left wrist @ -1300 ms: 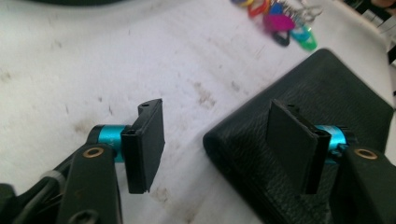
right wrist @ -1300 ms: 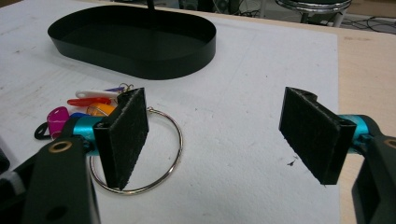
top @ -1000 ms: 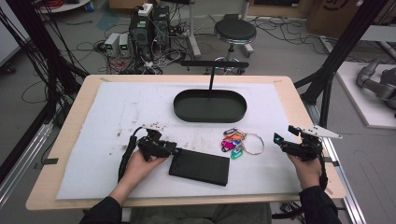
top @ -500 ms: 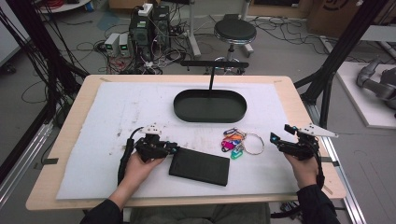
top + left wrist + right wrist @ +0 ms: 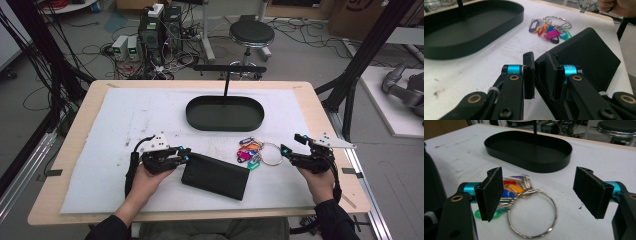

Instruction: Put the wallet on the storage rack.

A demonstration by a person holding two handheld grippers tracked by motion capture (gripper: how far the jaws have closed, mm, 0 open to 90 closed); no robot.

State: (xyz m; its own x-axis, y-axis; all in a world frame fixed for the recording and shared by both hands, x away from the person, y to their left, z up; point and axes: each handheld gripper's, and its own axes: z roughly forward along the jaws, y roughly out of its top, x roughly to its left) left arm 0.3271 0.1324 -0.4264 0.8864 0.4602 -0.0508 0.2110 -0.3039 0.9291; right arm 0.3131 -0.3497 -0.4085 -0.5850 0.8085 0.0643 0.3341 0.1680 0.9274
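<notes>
Jaws of left gripper (image 5: 539,72) pinch wallet (image 5: 215,175) edge; right gripper (image 5: 544,195) gapes over keyring (image 5: 534,215).

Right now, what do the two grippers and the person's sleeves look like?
Both the left gripper and right gripper are black, with bright blue collars behind flat black pads and brass-coloured pivot pins. Each carries a grey three-cornered plate on top. A black cable loops from the left one. The sleeves are dark.
</notes>
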